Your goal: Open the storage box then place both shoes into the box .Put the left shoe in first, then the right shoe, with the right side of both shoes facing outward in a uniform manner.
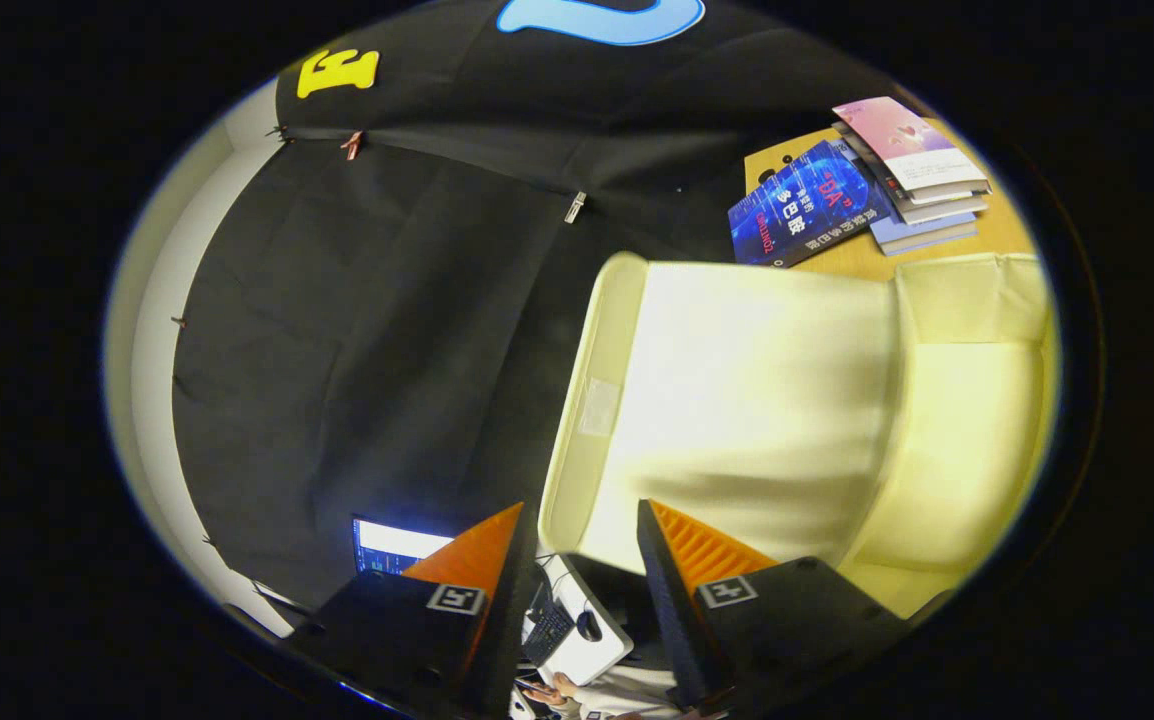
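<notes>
Gripper [582, 540]: fingers parted, nothing between them, lid rim just ahead of the gap. Storage box [967, 440]: cream, its lid [737, 400] swung up, just beyond the fingers. Stack of books [867, 185]: on wooden table [1007, 230], behind the box. Black cloth wall [367, 350]: farthest.

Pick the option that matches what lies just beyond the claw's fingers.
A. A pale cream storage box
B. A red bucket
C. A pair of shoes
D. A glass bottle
A: just ahead of the open claw, whose fingers are spread and press on nothing, stands the pale cream storage box, with a stack of books on the wooden table beyond it.
</notes>
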